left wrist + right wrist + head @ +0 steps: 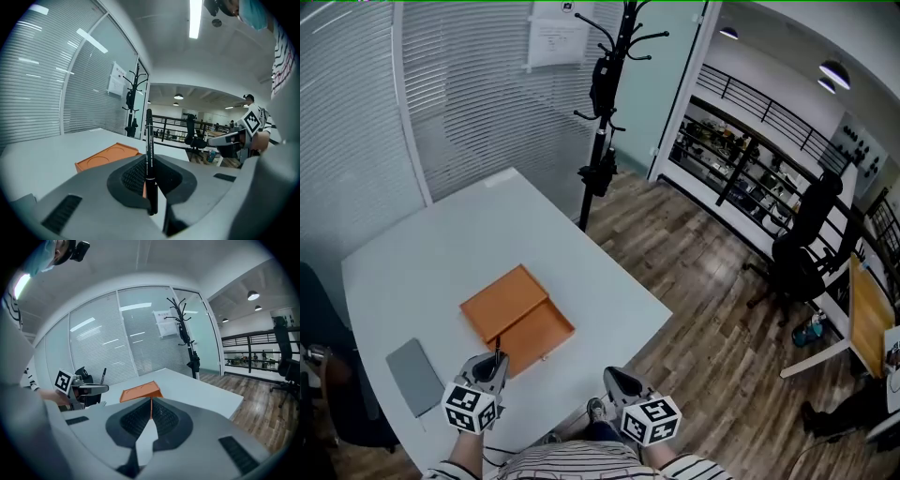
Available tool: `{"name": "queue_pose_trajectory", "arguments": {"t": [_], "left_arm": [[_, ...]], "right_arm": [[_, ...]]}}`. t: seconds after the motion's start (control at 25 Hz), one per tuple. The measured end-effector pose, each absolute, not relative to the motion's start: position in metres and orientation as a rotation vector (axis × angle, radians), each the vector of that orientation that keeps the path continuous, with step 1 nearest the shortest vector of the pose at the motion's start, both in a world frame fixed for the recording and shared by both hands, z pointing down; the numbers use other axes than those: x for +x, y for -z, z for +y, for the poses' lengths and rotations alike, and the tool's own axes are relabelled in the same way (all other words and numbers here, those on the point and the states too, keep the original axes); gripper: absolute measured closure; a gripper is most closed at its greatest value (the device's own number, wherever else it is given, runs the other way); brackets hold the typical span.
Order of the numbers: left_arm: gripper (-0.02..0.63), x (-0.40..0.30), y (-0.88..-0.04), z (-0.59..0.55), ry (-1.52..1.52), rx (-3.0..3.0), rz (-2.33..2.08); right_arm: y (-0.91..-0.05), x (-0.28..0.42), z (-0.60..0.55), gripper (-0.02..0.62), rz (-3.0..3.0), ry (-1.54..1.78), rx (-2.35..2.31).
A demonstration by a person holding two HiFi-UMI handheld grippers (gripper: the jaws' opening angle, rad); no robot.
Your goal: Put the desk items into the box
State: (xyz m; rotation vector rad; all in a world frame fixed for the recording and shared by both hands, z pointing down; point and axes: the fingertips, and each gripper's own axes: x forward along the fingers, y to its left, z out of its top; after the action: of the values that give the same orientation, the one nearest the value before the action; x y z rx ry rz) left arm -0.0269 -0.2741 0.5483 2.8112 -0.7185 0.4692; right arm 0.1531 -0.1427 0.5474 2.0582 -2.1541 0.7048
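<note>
Head view, lower left: a grey flat pad (pixel 414 375) lies on the table (pixel 441 244), not yet boxed. Just right of it is the left gripper (pixel 487 368), its fingers (pixel 129 178) clamped narrow on a black pen (pixel 497 353). The left gripper view shows the pen (pixel 149 150) upright, pinched near its lower end, with most of its length sticking up above the grip. Centre of frame: the orange box (pixel 517 319) lies open in two halves on the table, just beyond the left gripper. Lower right: the right gripper (pixel 615 379) hangs past the table edge, apart from the box. Its own view shows its fingers pressed together with nothing between them. Step in hand, as I read it, is getting the pen into the box. To do it well, carry the pen forward over the recessed half; the lower-right half looks like the tray, not certain. Tilt the gripper so the pen lies along the tray's long side, lower it close to the tray floor, then open. Let go upright and it likely bounces or rolls out. The grip is low on the pen, so swing slowly. The right gripper could steady the box rim if the box slides. The pad would go next.
</note>
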Motion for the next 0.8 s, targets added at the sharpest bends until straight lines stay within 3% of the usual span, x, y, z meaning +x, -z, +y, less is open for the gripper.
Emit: {"name": "queue_pose_trajectory", "arguments": {"t": [0.8], "left_arm": [[0.566,0.052,-0.57,-0.319,-0.789,2.909,-0.632]], "right_arm": [[-0.552,0.198,-0.177,0.568,-2.257,-0.724,1.902]]}}
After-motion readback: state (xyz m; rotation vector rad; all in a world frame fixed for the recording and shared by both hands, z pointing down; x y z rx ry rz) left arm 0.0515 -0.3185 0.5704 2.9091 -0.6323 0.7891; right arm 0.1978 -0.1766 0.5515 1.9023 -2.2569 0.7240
